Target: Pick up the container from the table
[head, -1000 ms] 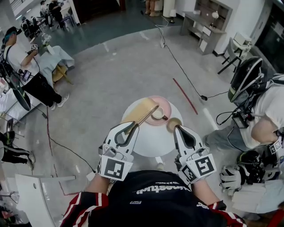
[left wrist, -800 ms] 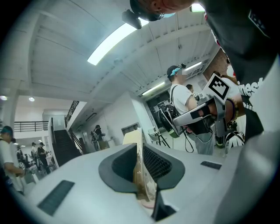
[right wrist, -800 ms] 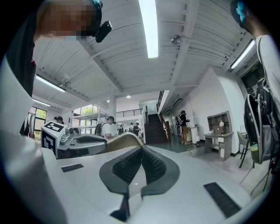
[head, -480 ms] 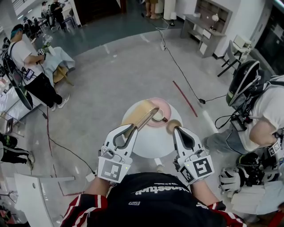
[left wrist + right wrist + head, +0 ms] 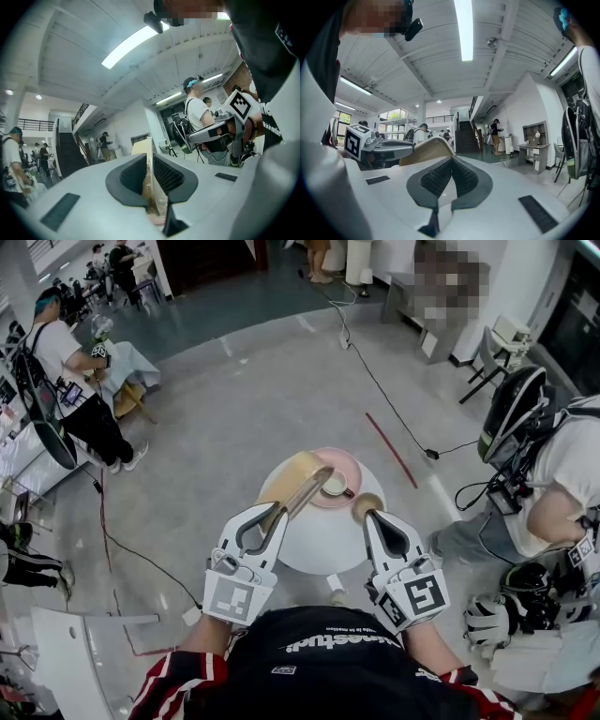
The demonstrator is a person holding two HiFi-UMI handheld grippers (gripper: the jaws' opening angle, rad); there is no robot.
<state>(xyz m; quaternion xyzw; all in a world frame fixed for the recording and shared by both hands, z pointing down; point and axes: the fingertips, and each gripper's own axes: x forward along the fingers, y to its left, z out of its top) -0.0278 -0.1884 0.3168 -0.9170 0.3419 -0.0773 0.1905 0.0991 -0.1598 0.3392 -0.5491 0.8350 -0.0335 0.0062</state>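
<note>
Head view: left gripper (image 5: 278,509) has its fingers clamped on the near end of the flat tan container (image 5: 300,479). It hangs over the round worktop (image 5: 323,545), apparently clear of it. Its long axis runs from the fingers to the far right, over the pink plate (image 5: 349,463).
Left gripper view: fingers nearly together, pinching the thin wall edge-on.
Right gripper view: right gripper (image 5: 449,173) fingers closed and empty, container on its left. The left hand owns the lift.
</note>
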